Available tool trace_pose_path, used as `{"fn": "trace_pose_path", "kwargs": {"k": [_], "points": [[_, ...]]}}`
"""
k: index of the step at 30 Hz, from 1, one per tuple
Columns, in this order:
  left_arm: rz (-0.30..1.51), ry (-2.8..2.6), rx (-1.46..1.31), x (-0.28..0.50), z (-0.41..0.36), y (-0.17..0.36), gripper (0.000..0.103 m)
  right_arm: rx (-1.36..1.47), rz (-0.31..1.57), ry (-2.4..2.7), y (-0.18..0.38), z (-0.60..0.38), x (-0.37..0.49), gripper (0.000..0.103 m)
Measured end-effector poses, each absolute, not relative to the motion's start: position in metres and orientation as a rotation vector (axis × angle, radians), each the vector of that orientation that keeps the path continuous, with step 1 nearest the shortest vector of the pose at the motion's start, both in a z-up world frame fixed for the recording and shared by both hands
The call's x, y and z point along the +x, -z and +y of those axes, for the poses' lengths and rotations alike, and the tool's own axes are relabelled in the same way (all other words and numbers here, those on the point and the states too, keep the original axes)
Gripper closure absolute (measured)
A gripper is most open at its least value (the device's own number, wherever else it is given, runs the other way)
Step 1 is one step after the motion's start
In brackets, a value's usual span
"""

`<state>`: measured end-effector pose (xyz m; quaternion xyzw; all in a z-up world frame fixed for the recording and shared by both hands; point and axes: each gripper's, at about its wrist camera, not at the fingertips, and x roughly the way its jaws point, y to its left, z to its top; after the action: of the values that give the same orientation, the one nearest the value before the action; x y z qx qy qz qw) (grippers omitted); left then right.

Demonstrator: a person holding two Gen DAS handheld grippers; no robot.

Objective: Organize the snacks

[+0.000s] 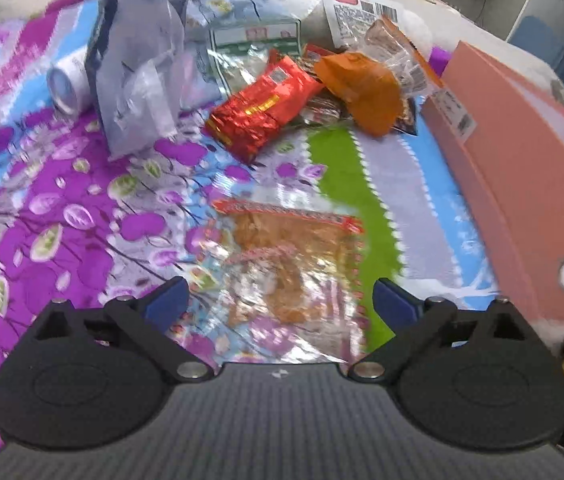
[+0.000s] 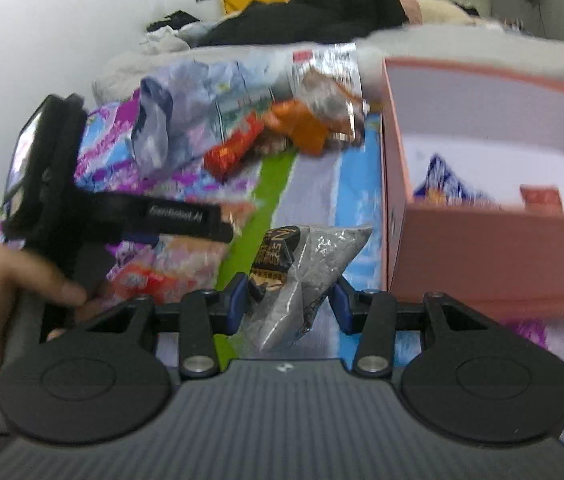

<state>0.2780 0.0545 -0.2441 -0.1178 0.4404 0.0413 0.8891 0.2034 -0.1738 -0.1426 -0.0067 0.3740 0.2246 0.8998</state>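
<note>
My left gripper [image 1: 278, 300] gapes wide over a clear snack packet [image 1: 286, 264] on the flowered bedsheet [image 1: 62, 208]. Only my right view shows inside the pink box [image 2: 482, 236]; there my right gripper [image 2: 288, 304] pinches a silver packet [image 2: 302, 280].

Purple floral bedsheet [image 1: 62, 208], white wall [image 2: 62, 20], black clothing heap [image 2: 322, 8], pale pillow [image 2: 442, 10] behind

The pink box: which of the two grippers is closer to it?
Right, probably. The right gripper, shut on a silver packet, sits just in front of the pink box. The left gripper hangs open over a clear snack bag, further left.
</note>
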Motion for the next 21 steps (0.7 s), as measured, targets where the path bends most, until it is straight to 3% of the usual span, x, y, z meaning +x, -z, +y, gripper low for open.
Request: {"fn": "trace_pose_path", "kwargs": {"k": [3, 12, 16, 21], "points": [[0.913, -0.097, -0.246, 0.279, 0.055, 0.247, 0.006, -0.026, 0.785, -0.449, 0.149, -0.175, 0.201, 0.056], [0.889, -0.125, -0.171, 0.278, 0.047, 0.244, 0.044, -0.031, 0.780, -0.443, 0.151, -0.178, 0.203, 0.056], [0.877, -0.111, -0.196, 0.273, 0.052, 0.241, 0.066, -0.026, 0.777, -0.448, 0.150, -0.176, 0.203, 0.056], [0.868, -0.101, -0.231, 0.266, 0.059, 0.238, 0.083, -0.028, 0.767, -0.449, 0.148, -0.175, 0.206, 0.056]]}}
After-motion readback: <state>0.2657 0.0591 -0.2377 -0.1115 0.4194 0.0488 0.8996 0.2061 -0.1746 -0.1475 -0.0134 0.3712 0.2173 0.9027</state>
